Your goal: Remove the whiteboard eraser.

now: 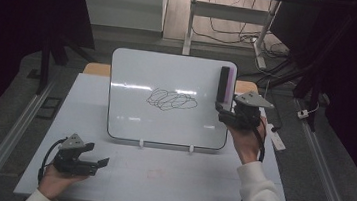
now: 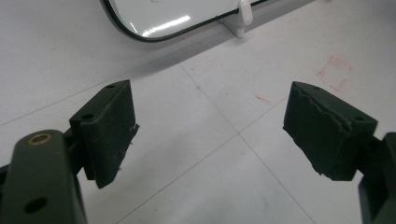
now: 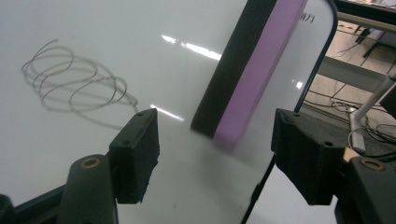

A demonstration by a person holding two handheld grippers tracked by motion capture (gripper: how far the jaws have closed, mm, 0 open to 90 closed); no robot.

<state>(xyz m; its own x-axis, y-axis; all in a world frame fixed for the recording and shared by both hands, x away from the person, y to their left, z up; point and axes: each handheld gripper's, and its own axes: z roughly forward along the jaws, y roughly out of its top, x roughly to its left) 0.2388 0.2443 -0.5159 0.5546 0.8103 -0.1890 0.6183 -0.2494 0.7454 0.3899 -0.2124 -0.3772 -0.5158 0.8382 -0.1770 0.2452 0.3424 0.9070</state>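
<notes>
My right tongs (image 3: pixel 215 154) stand wide open and empty, just below the eraser (image 3: pixel 252 70), which clings to the whiteboard (image 1: pixel 169 74) at its upper right corner. The eraser's long axis runs up the board, its lower end lying between my jaws and a little beyond them. My left tongs (image 1: pixel 90 164), also open and empty, rest low on the table (image 1: pixel 168 175), well apart. The scribble (image 1: pixel 171 100) lies left of the eraser.

Cables (image 1: pixel 234 33) trail across floor behind white table (image 1: pixel 158 179).
</notes>
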